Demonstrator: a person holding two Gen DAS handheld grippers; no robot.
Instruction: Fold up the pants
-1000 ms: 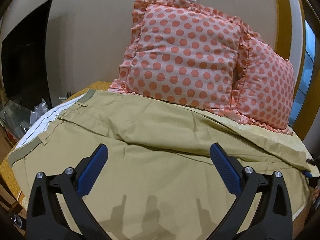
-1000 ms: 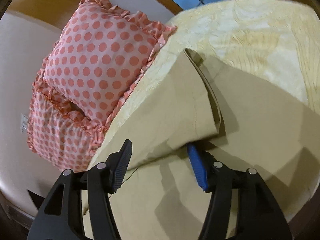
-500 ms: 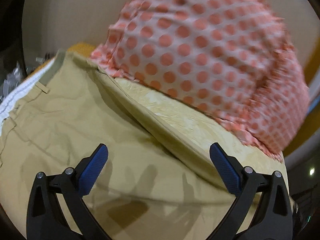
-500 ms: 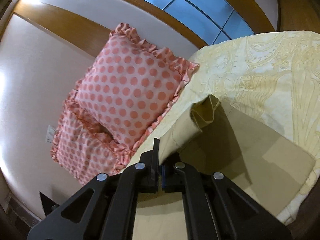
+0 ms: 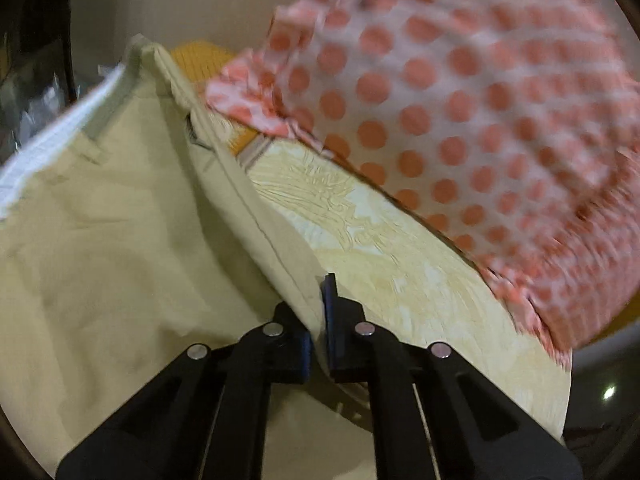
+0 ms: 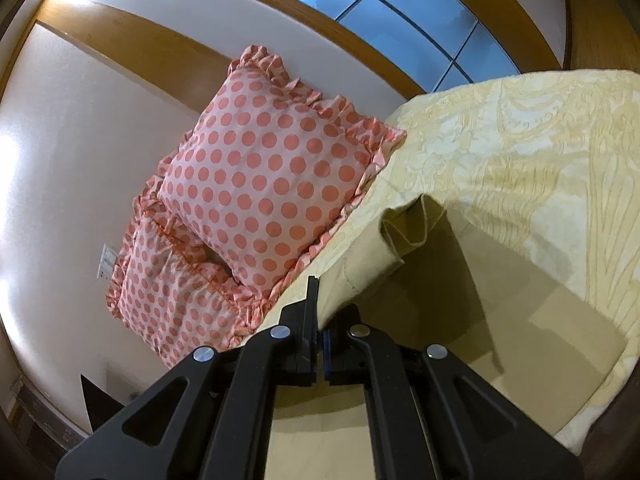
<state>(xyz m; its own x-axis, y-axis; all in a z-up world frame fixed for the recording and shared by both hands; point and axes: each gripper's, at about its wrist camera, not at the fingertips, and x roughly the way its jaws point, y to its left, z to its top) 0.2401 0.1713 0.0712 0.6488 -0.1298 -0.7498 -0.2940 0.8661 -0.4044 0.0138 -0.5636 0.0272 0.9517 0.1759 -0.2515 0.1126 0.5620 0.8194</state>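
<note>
Khaki pants lie spread on a yellow patterned bedspread. In the left wrist view my left gripper is shut on the far seam edge of the pants, and that edge is lifted off the bed. The waistband with its white lining is at the far left. In the right wrist view my right gripper is shut on the pants near the leg hem, which hangs folded and raised above the bedspread.
Two pink polka-dot pillows lean against the cream wall behind the bed; they also show in the left wrist view. A wood-framed window is above. The bed's edge is at the lower right.
My left gripper went from open above the pants to shut on their far edge and lifted it. My right gripper closed on the leg end and raised it higher.
</note>
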